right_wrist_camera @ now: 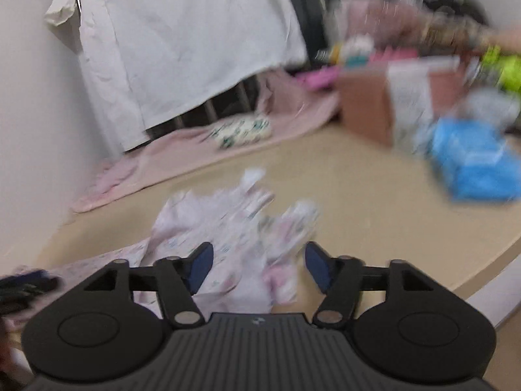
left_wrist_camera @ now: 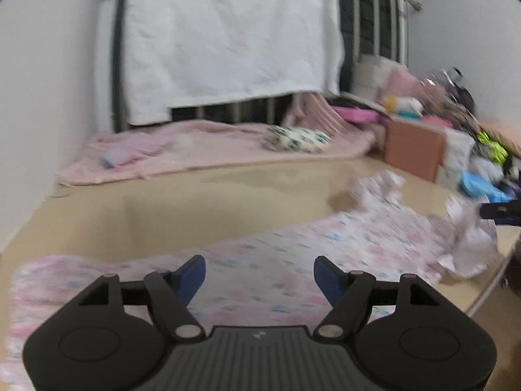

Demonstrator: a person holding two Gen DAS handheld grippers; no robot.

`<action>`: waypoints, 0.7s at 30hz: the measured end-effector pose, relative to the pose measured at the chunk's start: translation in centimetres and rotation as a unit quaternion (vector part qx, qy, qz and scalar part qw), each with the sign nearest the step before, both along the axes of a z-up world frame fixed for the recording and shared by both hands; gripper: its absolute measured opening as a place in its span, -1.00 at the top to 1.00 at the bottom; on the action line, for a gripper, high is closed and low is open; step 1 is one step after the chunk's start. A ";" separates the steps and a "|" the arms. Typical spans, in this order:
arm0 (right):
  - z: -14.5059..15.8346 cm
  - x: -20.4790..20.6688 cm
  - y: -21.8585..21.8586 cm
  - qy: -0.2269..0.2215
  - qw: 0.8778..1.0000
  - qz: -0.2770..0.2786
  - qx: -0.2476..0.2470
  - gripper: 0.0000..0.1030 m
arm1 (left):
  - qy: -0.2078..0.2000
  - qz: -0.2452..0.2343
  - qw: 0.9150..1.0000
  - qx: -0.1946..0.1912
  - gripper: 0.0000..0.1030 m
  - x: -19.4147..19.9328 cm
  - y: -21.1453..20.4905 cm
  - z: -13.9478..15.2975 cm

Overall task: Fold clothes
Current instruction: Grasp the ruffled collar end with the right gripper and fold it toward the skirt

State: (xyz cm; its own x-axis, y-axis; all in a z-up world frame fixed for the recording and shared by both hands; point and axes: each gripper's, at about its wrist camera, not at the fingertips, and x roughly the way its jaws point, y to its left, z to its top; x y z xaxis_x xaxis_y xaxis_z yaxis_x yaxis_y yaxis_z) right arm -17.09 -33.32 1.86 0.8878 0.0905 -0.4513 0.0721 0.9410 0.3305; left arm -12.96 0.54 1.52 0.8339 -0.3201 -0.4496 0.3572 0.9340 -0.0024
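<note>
1. Two hand-held grippers, left hand-held gripper (left_wrist_camera: 259,275) and right hand-held gripper (right_wrist_camera: 259,265), hover with fingers spread wide, gripping nothing.
2. Pink floral garment (left_wrist_camera: 293,254) lies on the desk (left_wrist_camera: 195,208) beneath both.
3. Ahead: pink blanket (left_wrist_camera: 208,143), brown box (left_wrist_camera: 413,150), blue packet (right_wrist_camera: 472,163).

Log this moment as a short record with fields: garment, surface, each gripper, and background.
garment: pink floral garment, spread out, its far end crumpled
surface: beige table
left gripper: open, above the garment
right gripper: open, over the crumpled end
background: white sheet hanging, pink blanket, brown box
</note>
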 end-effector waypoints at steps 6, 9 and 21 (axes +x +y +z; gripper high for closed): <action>0.7 5.1 4.1 -0.015 1.000 0.023 0.009 0.97 | 0.020 0.014 0.999 0.023 -0.41 -0.3 -1.1 -2.5; -1.4 9.7 6.6 0.044 0.998 0.021 -0.035 0.88 | 0.015 0.024 1.000 0.010 -0.42 -0.4 -1.0 -2.8; 2.6 1.3 0.5 0.025 0.984 0.171 -0.048 0.65 | 0.001 0.026 1.000 0.012 -0.53 -0.6 -0.8 -3.0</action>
State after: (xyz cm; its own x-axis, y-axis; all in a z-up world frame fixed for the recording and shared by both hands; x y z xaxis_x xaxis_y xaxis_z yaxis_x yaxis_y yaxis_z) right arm -15.82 -32.87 4.51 0.7885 0.3355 -0.5154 -0.2406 0.9396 0.2437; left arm -13.60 -0.28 -1.49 0.8477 -0.2659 -0.4590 0.3090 0.9509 0.0198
